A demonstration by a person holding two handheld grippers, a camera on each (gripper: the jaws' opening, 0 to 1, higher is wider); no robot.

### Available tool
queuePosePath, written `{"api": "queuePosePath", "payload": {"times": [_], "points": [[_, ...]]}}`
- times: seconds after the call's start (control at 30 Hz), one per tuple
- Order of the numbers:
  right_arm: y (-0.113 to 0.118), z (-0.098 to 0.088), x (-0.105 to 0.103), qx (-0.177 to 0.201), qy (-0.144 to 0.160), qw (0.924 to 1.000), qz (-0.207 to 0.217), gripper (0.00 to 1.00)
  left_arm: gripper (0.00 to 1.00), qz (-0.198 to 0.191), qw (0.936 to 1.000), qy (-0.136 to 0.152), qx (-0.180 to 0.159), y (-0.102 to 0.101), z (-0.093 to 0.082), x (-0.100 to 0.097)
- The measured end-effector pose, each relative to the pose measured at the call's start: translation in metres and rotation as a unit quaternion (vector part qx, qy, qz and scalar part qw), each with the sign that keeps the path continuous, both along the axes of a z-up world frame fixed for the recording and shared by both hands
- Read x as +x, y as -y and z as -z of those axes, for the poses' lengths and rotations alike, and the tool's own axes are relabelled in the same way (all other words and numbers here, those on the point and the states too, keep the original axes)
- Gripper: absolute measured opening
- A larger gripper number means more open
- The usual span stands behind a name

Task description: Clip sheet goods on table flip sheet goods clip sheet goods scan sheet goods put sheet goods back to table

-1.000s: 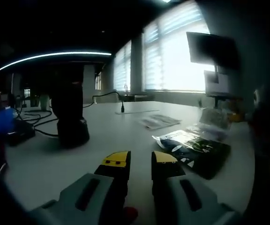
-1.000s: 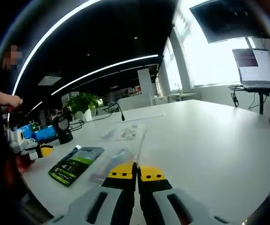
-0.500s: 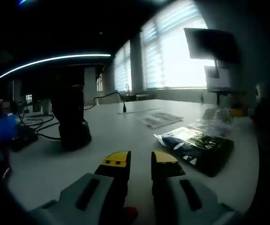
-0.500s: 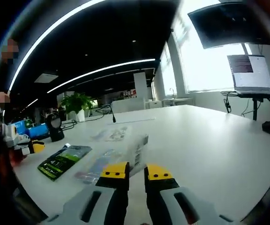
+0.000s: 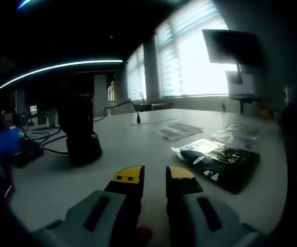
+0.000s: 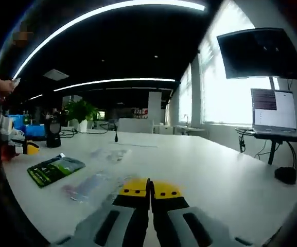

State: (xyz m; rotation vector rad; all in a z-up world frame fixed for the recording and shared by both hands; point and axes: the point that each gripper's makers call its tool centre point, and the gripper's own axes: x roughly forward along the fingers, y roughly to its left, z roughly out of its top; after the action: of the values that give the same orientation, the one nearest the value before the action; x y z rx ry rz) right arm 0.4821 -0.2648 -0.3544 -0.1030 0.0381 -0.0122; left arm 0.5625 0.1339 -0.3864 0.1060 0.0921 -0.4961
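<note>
1. Two tools were in play. Left tool (image 5: 154,177) hovered low over the white bench (image 5: 127,146), yellow-tipped jaws apart by a narrow gap, nothing between them.
2. Right tool (image 6: 149,188) had its jaws pressed together at the tips; could not tell whether anything was pinched.
3. Dark green sheet pack (image 5: 219,161) lay flat on the bench, ahead and right of the left tool, not touching it. Same pack (image 6: 54,168) showed far left in the right gripper view.
4. Clear sheet pack (image 6: 89,184) lay flat just left of the right tool's tips; another pale sheet (image 6: 107,153) sat further back.
5. Black scanner stand (image 5: 81,131) stood upright on the bench, left of the left tool, cables beside it.
6. Laptop (image 6: 274,114) sat raised at right, monitor (image 6: 259,51) above it.
</note>
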Motion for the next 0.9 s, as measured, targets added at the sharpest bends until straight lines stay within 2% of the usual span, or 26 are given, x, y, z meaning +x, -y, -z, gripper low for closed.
{"api": "queuePosePath", "payload": {"times": [0.07, 0.13, 0.27, 0.4, 0.5, 0.57, 0.6, 0.67, 0.77, 0.9], "points": [[0.0, -0.003, 0.004, -0.004, -0.005, 0.9999, -0.012, 0.0, 0.09, -0.001, 1.0, 0.0, -0.001, 0.0, 0.0, 0.0], [-0.003, -0.003, 0.01, 0.003, -0.013, 0.999, -0.042, 0.0, 0.09, 0.001, 1.0, 0.002, -0.001, 0.001, -0.001, -0.001], [0.008, -0.002, 0.025, -0.001, -0.014, 0.9986, -0.05, 0.0, 0.09, 0.002, 1.0, 0.002, 0.005, 0.001, 0.0, -0.001], [0.004, 0.006, 0.032, 0.014, -0.036, 0.9953, -0.088, 0.0, 0.09, -0.001, 1.0, -0.004, 0.008, 0.001, 0.003, 0.001], [0.005, 0.006, 0.036, 0.005, -0.032, 0.9938, -0.106, 0.0, 0.09, -0.002, 1.0, 0.0, 0.006, 0.0, 0.001, 0.001], [0.005, -0.001, 0.038, -0.036, -0.013, 0.9909, -0.129, 0.0, 0.09, -0.005, 1.0, 0.002, 0.006, 0.0, 0.0, 0.001], [0.008, -0.007, 0.041, -0.03, 0.008, 0.9913, -0.128, 0.0, 0.09, -0.005, 1.0, 0.003, 0.007, 0.0, 0.0, 0.001], [0.016, -0.009, 0.044, -0.023, 0.016, 0.9914, -0.128, 0.0, 0.09, -0.006, 0.9999, 0.011, 0.009, -0.001, -0.002, 0.001], [0.028, -0.009, 0.05, 0.019, 0.032, 0.9935, -0.107, 0.0, 0.09, -0.007, 0.9999, 0.014, 0.002, -0.002, -0.004, 0.002], [0.022, -0.013, 0.049, -0.007, 0.046, 0.9911, -0.125, 0.0, 0.09, -0.006, 0.9998, 0.017, -0.003, -0.003, -0.006, 0.001]]}}
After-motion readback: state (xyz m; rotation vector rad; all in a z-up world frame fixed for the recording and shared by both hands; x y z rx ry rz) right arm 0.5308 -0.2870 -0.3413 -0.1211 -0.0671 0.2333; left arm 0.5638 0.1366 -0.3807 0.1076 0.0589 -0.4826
